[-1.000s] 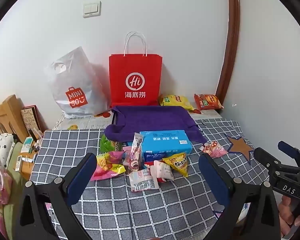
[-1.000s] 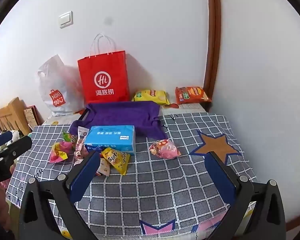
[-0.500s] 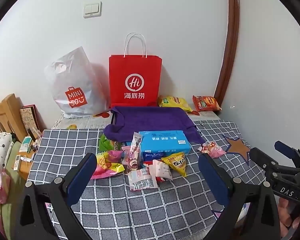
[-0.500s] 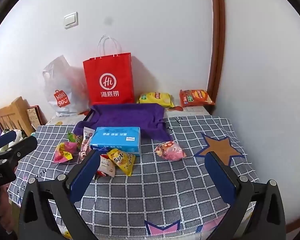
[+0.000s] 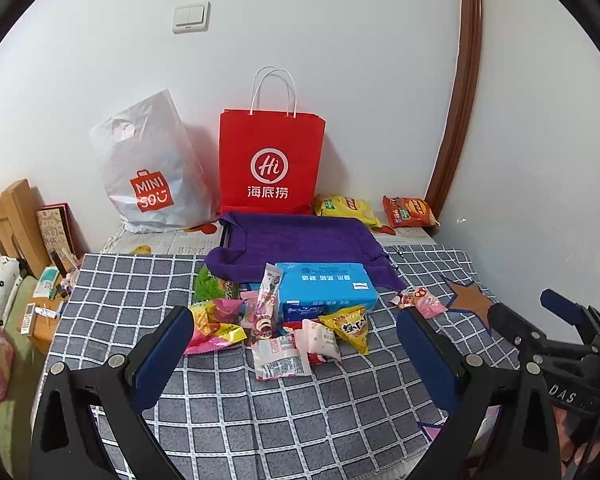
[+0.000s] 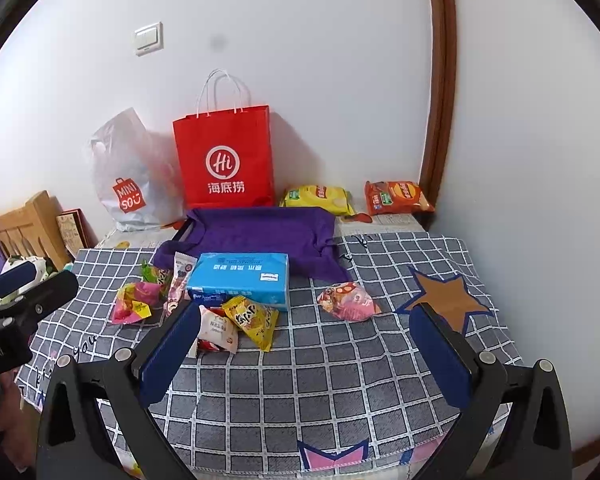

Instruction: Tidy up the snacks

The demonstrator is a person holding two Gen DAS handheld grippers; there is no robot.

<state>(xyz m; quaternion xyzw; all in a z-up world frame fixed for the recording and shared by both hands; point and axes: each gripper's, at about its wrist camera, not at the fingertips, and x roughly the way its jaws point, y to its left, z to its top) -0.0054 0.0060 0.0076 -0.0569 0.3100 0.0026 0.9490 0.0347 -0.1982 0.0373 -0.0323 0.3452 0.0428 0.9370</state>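
Several small snack packets lie on a grey checked cloth point(image 5: 260, 420) around a blue box point(image 5: 326, 290): a yellow triangular packet point(image 5: 350, 326), white packets point(image 5: 282, 358), a pink-yellow packet point(image 5: 214, 328) and a lone pink packet point(image 5: 420, 300). In the right wrist view the blue box point(image 6: 240, 278), yellow packet point(image 6: 254, 318) and pink packet point(image 6: 348, 302) show too. My left gripper point(image 5: 296, 350) is open and empty, in front of the pile. My right gripper point(image 6: 304, 350) is open and empty, also short of the snacks.
A red paper bag point(image 5: 270, 164) and a white plastic bag point(image 5: 150, 168) stand against the back wall. A purple cloth point(image 5: 300, 240) lies behind the box. Yellow point(image 5: 346, 208) and orange point(image 5: 410, 212) chip bags lie at the back right. A wooden headboard point(image 5: 8, 220) is at left.
Both grippers have drifted slightly; the scene sits a little differently in each view. The jaws stay open and nothing on the cloth has moved.
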